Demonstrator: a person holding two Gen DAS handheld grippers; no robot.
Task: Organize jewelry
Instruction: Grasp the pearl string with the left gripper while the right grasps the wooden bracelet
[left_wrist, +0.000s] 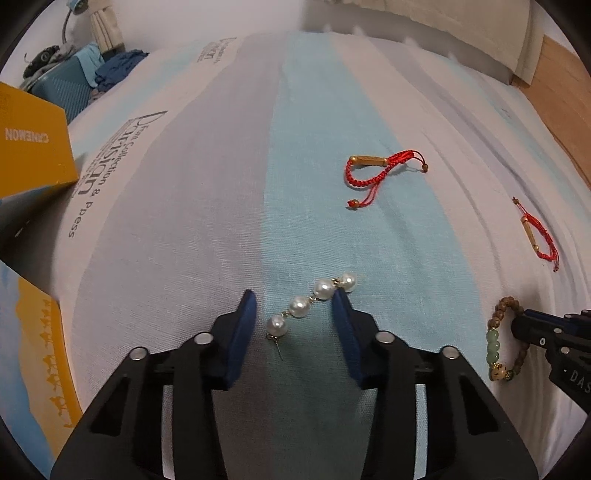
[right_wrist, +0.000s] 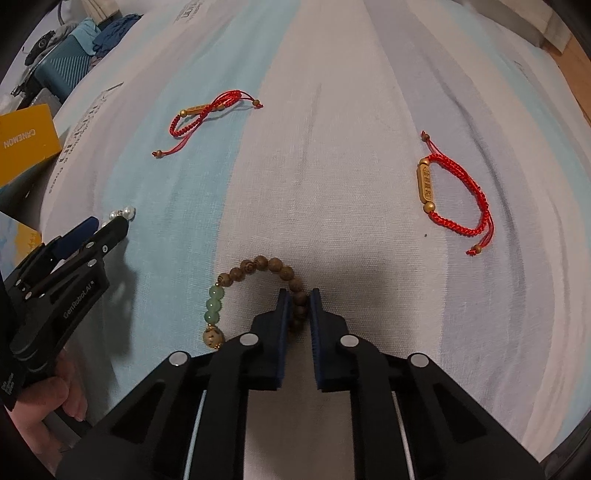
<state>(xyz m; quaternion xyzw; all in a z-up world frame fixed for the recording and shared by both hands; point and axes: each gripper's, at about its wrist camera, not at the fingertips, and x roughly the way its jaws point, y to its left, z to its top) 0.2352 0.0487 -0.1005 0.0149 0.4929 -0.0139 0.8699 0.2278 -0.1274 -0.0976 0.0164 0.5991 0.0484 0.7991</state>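
A pearl drop earring (left_wrist: 299, 306) lies slanted on the striped sheet, between the fingers of my left gripper (left_wrist: 292, 297). The right pad (left_wrist: 345, 321) touches the string near its upper end and the left pad stands apart, so the jaws are open around it. A wooden bead bracelet (right_wrist: 255, 264) with green beads lies under my right gripper (right_wrist: 300, 293), which is shut on its brown beads. From the left wrist view the same bracelet (left_wrist: 493, 339) shows with the right gripper (left_wrist: 517, 323) on it. Two red cord bracelets (right_wrist: 195, 109) (right_wrist: 426, 182) with gold bars lie farther off.
A striped bed sheet (right_wrist: 332, 166) covers everything. A yellow box (left_wrist: 33, 147) stands at the left, with a second printed yellow box (left_wrist: 40, 350) below it. A blue suitcase (left_wrist: 62, 88) and clothes sit at far left. Wood floor (left_wrist: 554, 92) lies at the right. A hand (right_wrist: 55, 398) holds the left gripper.
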